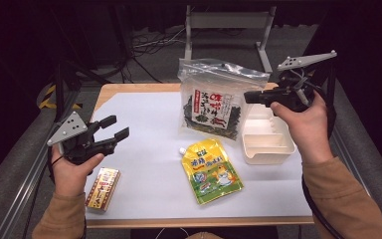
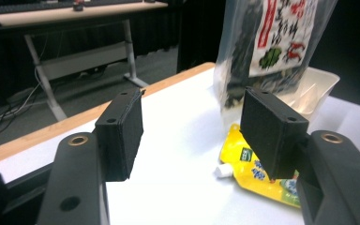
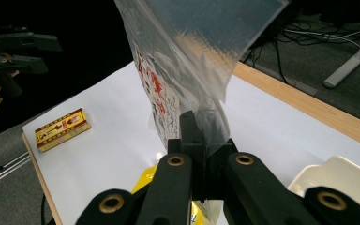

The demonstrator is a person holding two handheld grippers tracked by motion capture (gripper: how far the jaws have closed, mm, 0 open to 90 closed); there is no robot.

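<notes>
Right claw [image 3: 201, 140] clenched on clear bag [image 1: 214, 94] of dark dried food, left claw [image 1: 114, 128] released, nothing between

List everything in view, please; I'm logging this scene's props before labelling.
Seaweed bag: one, clear plastic with dark contents and a white, red and black label, hanging upright over the table's far middle, its edge clamped.
Spouted pouch: one, yellow and green, lying flat at the table's middle.
Small box: one, yellow and red, lying at the near left corner.
Compartment tray: one, white, on the right side.
Table: one, white top with wooden edge.
Left gripper: one, black, open, over the left side.
Right gripper: one, black, shut on the bag's edge.
</notes>
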